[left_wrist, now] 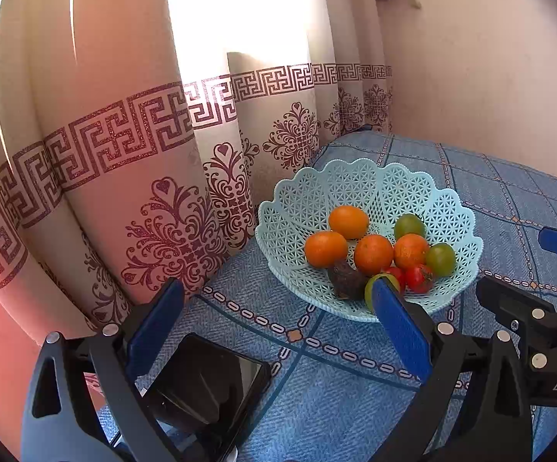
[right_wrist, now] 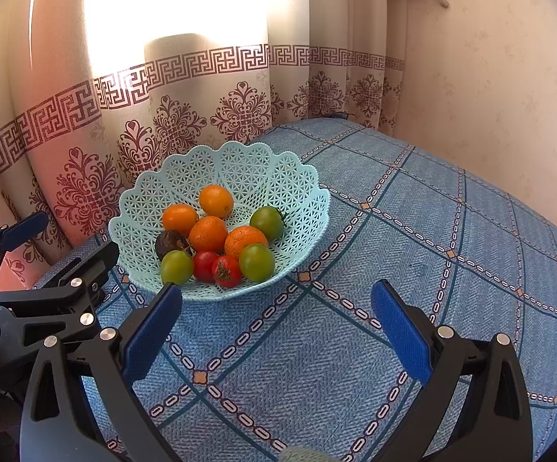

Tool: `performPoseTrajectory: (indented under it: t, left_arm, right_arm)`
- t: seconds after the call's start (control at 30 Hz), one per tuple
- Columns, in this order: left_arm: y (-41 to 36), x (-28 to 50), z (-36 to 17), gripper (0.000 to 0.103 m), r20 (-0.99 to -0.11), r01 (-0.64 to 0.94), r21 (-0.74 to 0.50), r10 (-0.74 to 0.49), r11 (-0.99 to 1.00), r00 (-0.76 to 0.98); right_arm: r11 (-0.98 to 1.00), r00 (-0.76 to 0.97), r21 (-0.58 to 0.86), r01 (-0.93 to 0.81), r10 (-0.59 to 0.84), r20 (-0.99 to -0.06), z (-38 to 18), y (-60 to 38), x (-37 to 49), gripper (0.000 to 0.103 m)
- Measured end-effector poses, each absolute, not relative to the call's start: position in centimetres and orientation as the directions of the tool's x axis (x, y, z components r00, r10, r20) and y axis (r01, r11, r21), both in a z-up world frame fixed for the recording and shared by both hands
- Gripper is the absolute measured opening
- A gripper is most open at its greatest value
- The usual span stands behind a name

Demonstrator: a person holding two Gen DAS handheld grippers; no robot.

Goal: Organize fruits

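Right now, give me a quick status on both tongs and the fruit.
Left tongs open, empty. Right tongs open, empty. All fruit in the basket. Phone lying under left tongs.

We see one green fruit mostly hidden behind the left gripper's right finger; the phone is partly covered by the gripper frame.

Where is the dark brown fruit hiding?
The dark brown fruit sits in the light blue basket, on its left side in the right wrist view, touching an orange and a green tomato.
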State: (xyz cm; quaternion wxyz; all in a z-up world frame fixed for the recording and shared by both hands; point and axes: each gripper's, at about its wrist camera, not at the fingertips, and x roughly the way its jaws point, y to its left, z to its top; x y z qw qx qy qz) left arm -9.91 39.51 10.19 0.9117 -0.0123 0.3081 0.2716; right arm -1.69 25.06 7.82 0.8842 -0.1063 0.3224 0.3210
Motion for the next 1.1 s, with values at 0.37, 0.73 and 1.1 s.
performPoseTrajectory:
  t: [0.37, 0.73, 1.1]
  left_arm:
    - [39.56, -9.91, 10.21, 0.099, -0.569, -0.502, 0.146, 0.488, 0.852, 0.663]
    - [39.71, -9.96, 9.91, 0.099, -0.573, -0.500, 0.145, 0.485, 0.853, 0.661]
    - [39.82, -9.94, 9.92, 0.099, -0.574, -0.498, 0.146, 0.483, 0.855, 0.661]
  right_arm:
    - [0.771, 0.590, 0.013, -0.637, 0.498, -0.635, 7.77, 24.87, -1.68, 0.098]
    - [0.769, 0.590, 0.011, -0.639, 0.499, -0.635, 7.75, 24.79, -1.65, 0.098]
    - [0.769, 0.592, 0.008, -0.639, 0.498, -0.634, 7.72, 24.77, -1.63, 0.098]
